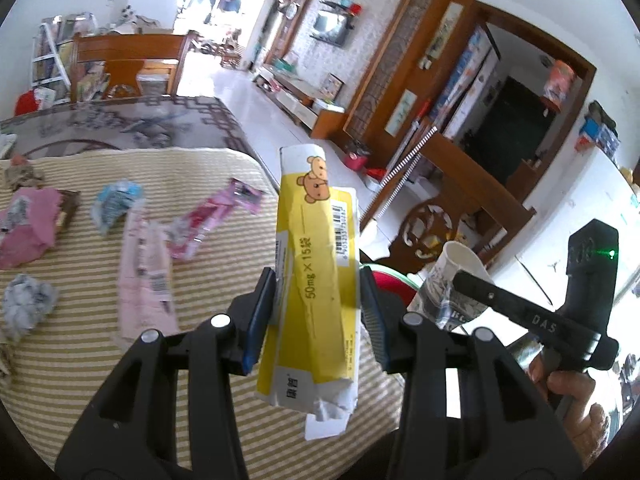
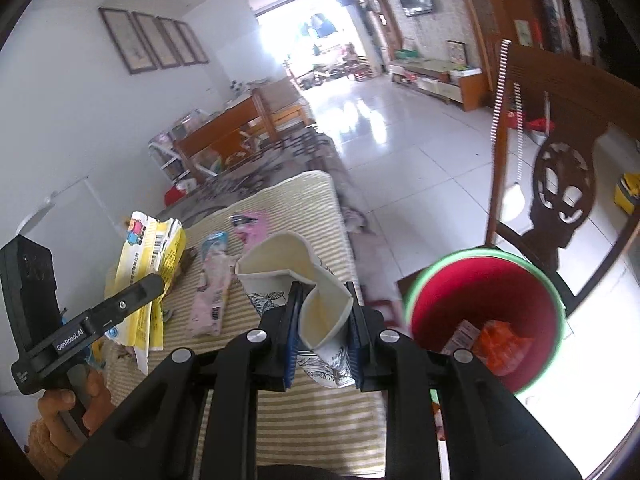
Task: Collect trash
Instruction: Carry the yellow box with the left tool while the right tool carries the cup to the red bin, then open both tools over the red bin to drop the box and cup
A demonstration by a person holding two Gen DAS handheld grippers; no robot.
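- The left gripper (image 1: pixel 316 312) is pinching a flattened yellow-and-white box (image 1: pixel 312 276) between its blue pads, the box standing up out of the jaws above the striped mat (image 1: pixel 120 360).
- The right gripper (image 2: pixel 324 332) is squeezed onto a crushed paper cup (image 2: pixel 304 292), the cup's wall folded in between the pads.
- The red bin (image 2: pixel 484 316) with the green rim stands on the floor just off the mat's edge, beside the wooden chair (image 2: pixel 560 152); some orange and pale scraps already lie in it.
- To do this step well, I'd say each hand should be carried fully over the bin's mouth before letting go. The cup looks closer, so it may as well drop first.
- The box is long and light, so it could catch on the rim; tipping it end-down should help.
- More litter waits on the mat: a pink wrapper (image 1: pixel 146 276), a blue wrapper (image 1: pixel 114 204) and a grey wad (image 1: pixel 26 308).
- Writing: the box shows "50mg × 15" followed by a Chinese character, a barcode and cartoon bears. The left tool reads "GenRobot.AI" in the right wrist view; the right tool shows "DAS" in the left wrist view.
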